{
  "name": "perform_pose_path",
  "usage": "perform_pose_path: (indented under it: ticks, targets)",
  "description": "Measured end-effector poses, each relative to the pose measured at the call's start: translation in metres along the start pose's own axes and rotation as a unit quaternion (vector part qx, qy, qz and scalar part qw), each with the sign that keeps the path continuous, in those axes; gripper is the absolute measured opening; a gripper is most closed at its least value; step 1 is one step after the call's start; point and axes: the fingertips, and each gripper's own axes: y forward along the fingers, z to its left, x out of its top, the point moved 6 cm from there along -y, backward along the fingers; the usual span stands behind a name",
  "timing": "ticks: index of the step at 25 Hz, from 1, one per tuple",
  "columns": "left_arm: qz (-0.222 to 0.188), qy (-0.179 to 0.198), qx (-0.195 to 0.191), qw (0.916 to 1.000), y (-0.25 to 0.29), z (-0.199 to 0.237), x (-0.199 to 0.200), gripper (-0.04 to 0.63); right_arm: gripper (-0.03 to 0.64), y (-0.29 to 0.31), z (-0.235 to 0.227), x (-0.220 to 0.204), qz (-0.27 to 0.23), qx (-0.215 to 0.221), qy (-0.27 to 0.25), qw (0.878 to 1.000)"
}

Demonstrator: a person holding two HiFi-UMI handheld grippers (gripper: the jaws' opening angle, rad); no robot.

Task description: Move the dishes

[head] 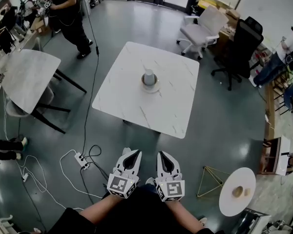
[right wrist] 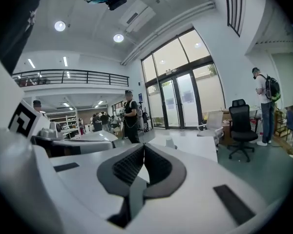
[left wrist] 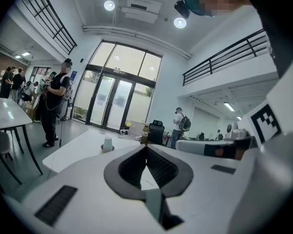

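A pale cup (head: 149, 77) stands upside down on a round saucer (head: 151, 87) in the middle of the white marble table (head: 132, 101). Both grippers are held close to my body, well short of the table's near edge. My left gripper (head: 133, 153) is shut with nothing in it, and my right gripper (head: 162, 155) beside it is shut and empty too. In the left gripper view the cup (left wrist: 107, 144) shows far off, left of the closed left gripper (left wrist: 146, 148). In the right gripper view the cup (right wrist: 170, 143) sits just right of the closed right gripper (right wrist: 144, 146).
A second marble table (head: 29, 77) stands at the left. A power strip with cables (head: 82, 160) lies on the floor between me and the table. A white chair (head: 202, 28) and a black chair (head: 241, 43) stand behind. A small round side table (head: 237, 191) is at my right. A person (head: 71, 13) stands at the far left.
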Motion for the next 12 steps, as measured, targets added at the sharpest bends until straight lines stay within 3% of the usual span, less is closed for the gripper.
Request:
perform_pose_path:
  ticks: [4,12]
  targets:
    - [-0.016,-0.016,-0.028,0.9994,0.026,0.049,0.012,0.017,0.016,0.056,0.017,0.012,0.024,0.017,-0.024,0.999]
    - [-0.021,-0.034,-0.065,0.9971,0.063,0.143,0.041,0.017,0.016,0.154,0.046,0.045,0.031,0.011,-0.049,0.998]
